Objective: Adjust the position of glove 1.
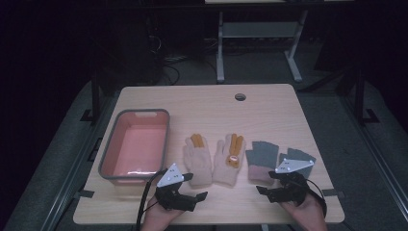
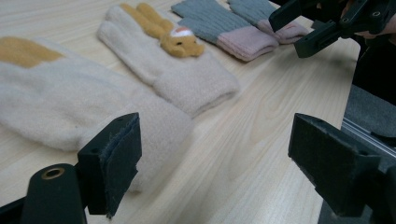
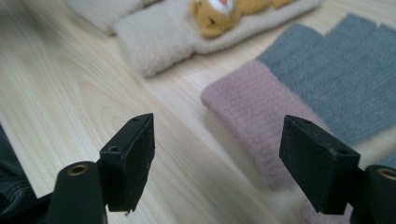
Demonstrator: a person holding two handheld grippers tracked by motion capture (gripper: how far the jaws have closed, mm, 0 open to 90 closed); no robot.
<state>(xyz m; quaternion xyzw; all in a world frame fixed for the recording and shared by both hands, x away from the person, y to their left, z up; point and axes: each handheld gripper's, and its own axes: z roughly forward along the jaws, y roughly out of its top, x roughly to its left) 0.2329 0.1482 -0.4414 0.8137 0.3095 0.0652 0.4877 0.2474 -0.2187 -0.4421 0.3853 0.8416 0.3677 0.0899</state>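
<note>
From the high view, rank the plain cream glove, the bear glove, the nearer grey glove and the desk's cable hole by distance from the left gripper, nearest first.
From the left gripper:
1. Plain cream glove, just ahead of the open jaws.
2. Bear glove, next to its right.
3. Nearer grey glove, further right, by the right gripper.
4. Cable hole, at the table's far edge.

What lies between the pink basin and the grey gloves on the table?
In the high view, two cream gloves lie side by side between the pink basin and the grey gloves.
</note>
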